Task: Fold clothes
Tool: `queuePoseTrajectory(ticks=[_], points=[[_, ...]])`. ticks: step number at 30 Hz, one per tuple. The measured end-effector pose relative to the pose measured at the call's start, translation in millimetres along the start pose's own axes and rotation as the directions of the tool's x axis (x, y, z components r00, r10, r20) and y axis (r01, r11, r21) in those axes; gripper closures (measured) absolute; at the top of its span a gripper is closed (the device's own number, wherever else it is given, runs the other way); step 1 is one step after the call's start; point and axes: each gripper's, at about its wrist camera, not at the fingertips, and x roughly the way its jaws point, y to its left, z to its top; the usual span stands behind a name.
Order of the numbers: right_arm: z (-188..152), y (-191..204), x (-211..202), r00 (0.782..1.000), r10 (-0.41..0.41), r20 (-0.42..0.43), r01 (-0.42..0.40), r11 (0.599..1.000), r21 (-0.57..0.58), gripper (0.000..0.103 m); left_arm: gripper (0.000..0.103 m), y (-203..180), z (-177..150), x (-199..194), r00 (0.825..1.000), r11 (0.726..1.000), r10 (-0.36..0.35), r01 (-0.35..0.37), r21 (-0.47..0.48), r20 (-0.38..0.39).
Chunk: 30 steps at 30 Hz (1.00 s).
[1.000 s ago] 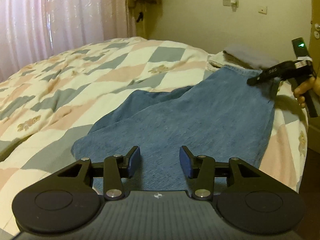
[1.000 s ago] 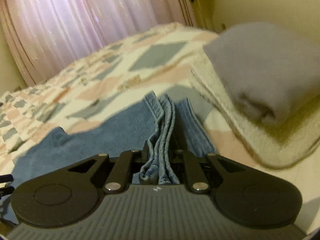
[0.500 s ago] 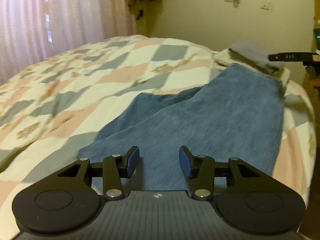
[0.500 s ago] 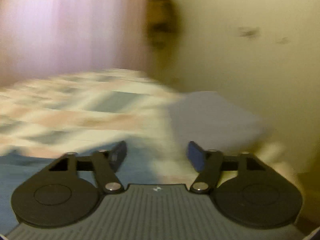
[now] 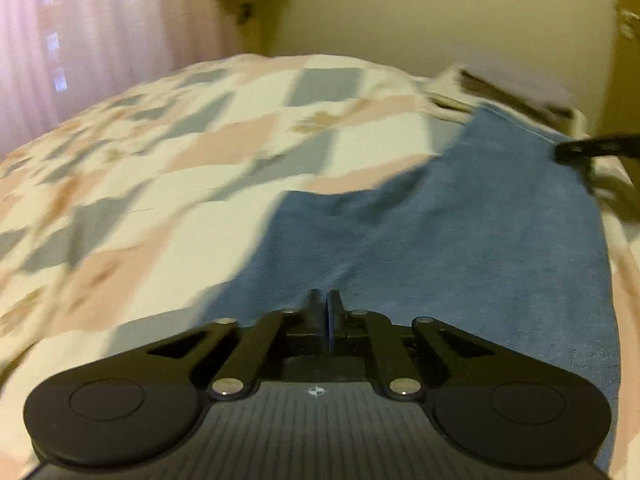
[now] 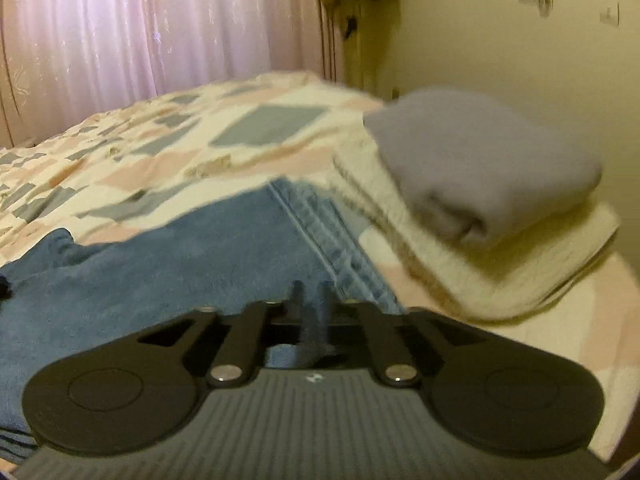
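My bed, covered by a quilt of cream, pink and grey-blue patches, carries the blue jeans spread flat near its edge and, just beside their hem, a folded cream towel with a folded grey garment resting on top.

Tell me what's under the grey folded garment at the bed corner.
The grey folded garment sits on a folded cream, towel-like stack, which rests on the patchwork bedspread beside the jeans. Anything between the layers is covered.
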Motion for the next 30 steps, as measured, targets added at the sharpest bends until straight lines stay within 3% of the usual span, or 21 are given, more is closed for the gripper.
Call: queuePoseTrajectory(ticks=[2, 7, 11, 18, 30], points=[[-5, 12, 1, 1.000, -0.014, 0.002, 0.014, 0.999, -0.045, 0.056, 0.064, 3, -7, -14, 1.000, 0.999, 0.026, -0.026, -0.019, 0.000], [-17, 40, 1, 0.994, -0.102, -0.024, 0.099, 0.989, -0.111, 0.056, 0.066, -7, -21, -18, 0.981, 0.984, 0.178, -0.179, -0.004, -0.082], [-16, 60, -32, 0.997, -0.075, 0.001, 0.075, 0.996, -0.054, 0.035, 0.060, -18, -13, -38, 0.976, 0.979, 0.190, -0.196, -0.050, -0.102], [-31, 73, -99, 1.000, -0.015, 0.006, 0.015, 0.995, 0.095, 0.035, 0.055, -33, -18, -70, 0.971, 0.975, 0.209, -0.216, -0.050, -0.119], [-63, 111, -158, 0.996, 0.082, -0.018, -0.078, 0.985, 0.154, 0.035, 0.049, -37, -35, -107, 0.975, 0.974, 0.199, -0.208, -0.085, -0.104]])
